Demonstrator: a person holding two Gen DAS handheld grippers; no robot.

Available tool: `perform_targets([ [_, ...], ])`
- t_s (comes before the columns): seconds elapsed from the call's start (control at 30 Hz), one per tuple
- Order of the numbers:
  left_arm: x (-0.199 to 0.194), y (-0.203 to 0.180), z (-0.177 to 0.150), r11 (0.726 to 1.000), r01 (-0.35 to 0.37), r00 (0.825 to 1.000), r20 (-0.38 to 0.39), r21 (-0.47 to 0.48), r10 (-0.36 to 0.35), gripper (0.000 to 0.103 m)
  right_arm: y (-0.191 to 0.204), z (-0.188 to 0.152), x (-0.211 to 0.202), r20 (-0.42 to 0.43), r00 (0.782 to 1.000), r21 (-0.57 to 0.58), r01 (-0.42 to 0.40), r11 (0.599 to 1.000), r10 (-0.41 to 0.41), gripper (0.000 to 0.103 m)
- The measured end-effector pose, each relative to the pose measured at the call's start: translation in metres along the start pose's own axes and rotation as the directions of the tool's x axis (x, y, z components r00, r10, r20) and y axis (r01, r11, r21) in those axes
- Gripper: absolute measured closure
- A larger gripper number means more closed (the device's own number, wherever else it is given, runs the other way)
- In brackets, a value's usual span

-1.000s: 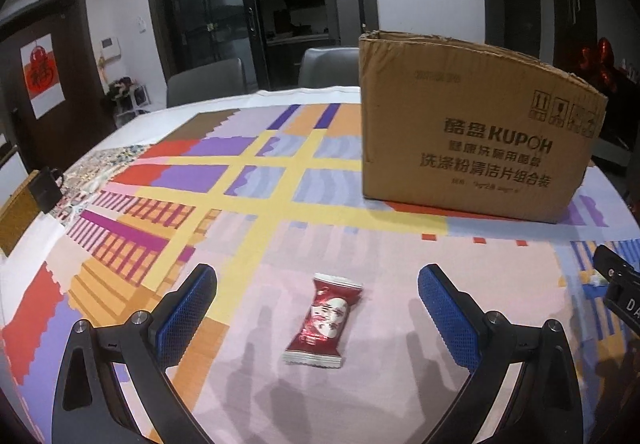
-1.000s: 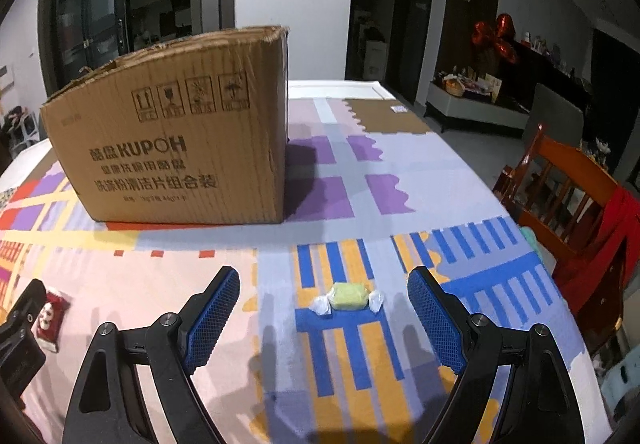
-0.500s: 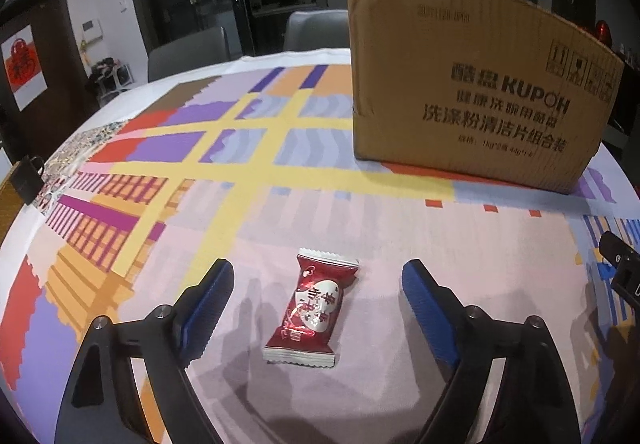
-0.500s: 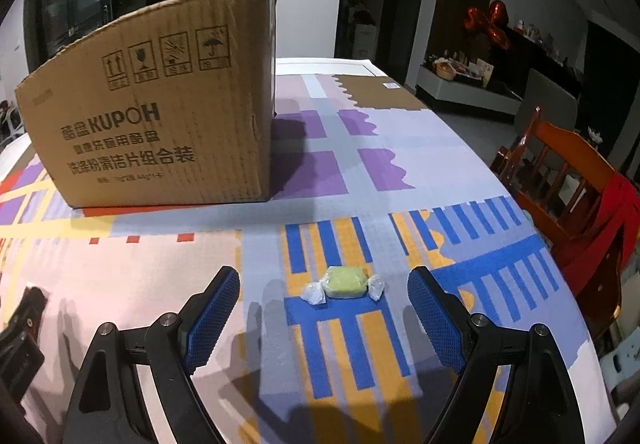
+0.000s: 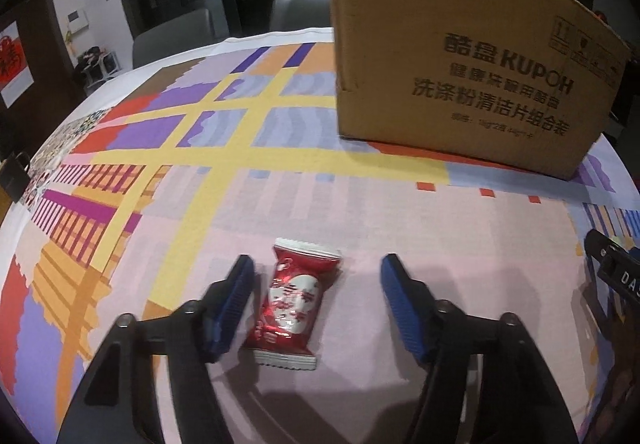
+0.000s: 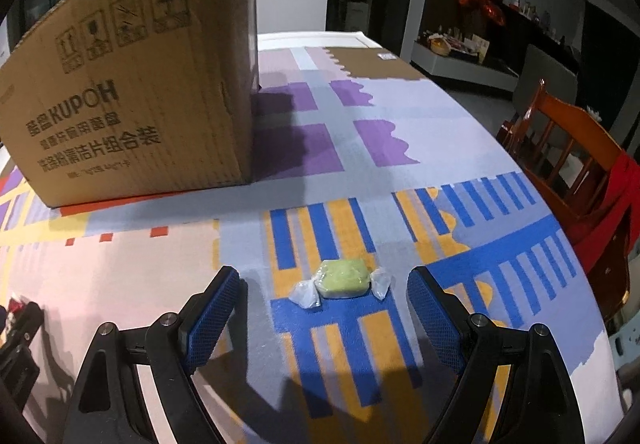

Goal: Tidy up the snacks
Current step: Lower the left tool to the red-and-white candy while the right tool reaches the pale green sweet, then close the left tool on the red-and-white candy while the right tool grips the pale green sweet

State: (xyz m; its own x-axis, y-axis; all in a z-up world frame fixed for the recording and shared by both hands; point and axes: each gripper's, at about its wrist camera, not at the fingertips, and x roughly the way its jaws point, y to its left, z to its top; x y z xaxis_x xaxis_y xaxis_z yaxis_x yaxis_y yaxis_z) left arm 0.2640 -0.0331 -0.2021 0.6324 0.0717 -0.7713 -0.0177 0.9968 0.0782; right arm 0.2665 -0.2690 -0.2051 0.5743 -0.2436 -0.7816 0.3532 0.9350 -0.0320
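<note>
1. Left wrist view: left gripper (image 5: 316, 284) at the bottom centre of the frame, low over the tablecloth (image 5: 280, 196). Jaws have just been closing, not clamped yet.
2. Red candy (image 5: 294, 304) lies flat on the pink patch, between the blue pads, long axis roughly along the fingers. Left pad (image 5: 232, 308) is just beside the wrapper's left edge; contact can't be confirmed. Right pad (image 5: 404, 308) is clearly apart from it, with bare cloth between.
3. Box (image 5: 460, 64) stands upright in the upper right of the frame, well beyond the candy, brown cardboard printed "KUPOH". Part of the right gripper (image 5: 616, 272) shows at the right edge.
4. Right wrist view: right gripper (image 6: 324, 308) at the bottom centre of the frame, jaws spread wide, gripping nothing.
5. Green candy (image 6: 342, 280), in a clear twist wrapper, lies crosswise on the blue-and-orange striped patch. It sits between the pads at about tip level, roughly centred, with a clear gap to each pad (image 6: 212, 312).
6. Box (image 6: 132, 92) fills the upper left of the frame, well beyond the green candy. Wooden chair (image 6: 568, 156) with red fabric at the right edge, off the table.
</note>
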Motion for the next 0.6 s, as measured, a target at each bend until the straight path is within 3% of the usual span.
perform_targets([
  [0.1, -0.0014, -0.0046, 0.0000, 1.000, 0.010, 1.000, 0.004, 0.010, -0.010, 0.054, -0.0031, 0.0008, 0.0028, -0.007, 0.999, 0.024, -0.032, 0.999, 0.032, 0.020],
  [0.17, -0.0023, -0.0063, 0.0001, 1.000, 0.020, 1.000, 0.006, 0.012, -0.020, 0.068, -0.0035, 0.0005, 0.0011, 0.000, 1.000, 0.026, -0.031, 0.999, 0.031, 0.026],
  [0.2, -0.0020, -0.0064, 0.0002, 1.000, 0.020, 1.000, 0.006, 0.013, -0.020, 0.068, -0.0037, 0.0007, 0.0009, 0.002, 1.000, 0.025, -0.031, 0.999, 0.031, 0.028],
  [0.4, -0.0017, -0.0063, 0.0003, 1.000, 0.023, 1.000, 0.007, 0.013, -0.023, 0.069, -0.0048, 0.0027, -0.0029, 0.024, 0.999, 0.028, -0.043, 0.999, 0.042, 0.065],
  [0.6, -0.0017, -0.0059, 0.0010, 1.000, 0.027, 1.000, 0.008, 0.014, -0.028, 0.071, -0.0017, 0.0028, -0.0045, 0.025, 0.997, 0.021, -0.068, 0.997, 0.068, 0.072],
])
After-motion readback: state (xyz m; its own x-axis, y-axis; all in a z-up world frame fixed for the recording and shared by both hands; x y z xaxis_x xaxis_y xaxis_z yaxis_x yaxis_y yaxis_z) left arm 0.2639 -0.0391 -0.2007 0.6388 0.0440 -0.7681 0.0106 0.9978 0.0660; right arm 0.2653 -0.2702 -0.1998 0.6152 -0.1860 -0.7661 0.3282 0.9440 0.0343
